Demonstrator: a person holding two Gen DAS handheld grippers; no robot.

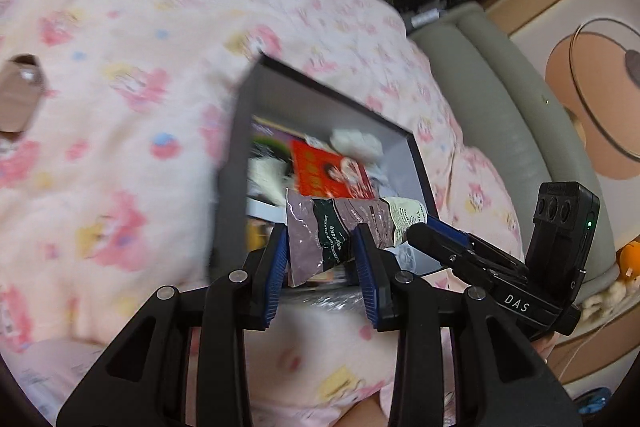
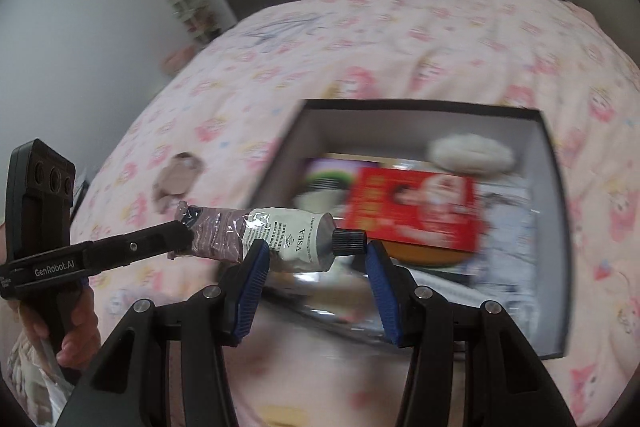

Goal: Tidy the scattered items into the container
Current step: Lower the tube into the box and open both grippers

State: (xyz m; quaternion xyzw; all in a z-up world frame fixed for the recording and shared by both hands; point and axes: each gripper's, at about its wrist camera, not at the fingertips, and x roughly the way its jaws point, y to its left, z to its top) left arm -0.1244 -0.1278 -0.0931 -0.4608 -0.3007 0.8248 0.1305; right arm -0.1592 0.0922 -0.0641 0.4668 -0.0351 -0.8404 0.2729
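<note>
Metal tube [image 2: 276, 239]: held across both tongs, above box [image 2: 548, 187].
Left gripper [image 1: 322, 259]: clamps crimped end.
Right gripper [image 2: 316, 265]: clamps cap end.

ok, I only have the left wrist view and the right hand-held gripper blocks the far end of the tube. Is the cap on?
Observer: Yes. The right wrist view shows a black ribbed cap on the VSEA tube. It sits between the fingertips of the right hand-held gripper, close to one of them.
Operator: and how does my own grip look from outside?
Observer: The left hand-held gripper comes in from the side, and its tips are clamped on the flat crimped tail, at the opposite end from the cap.
</note>
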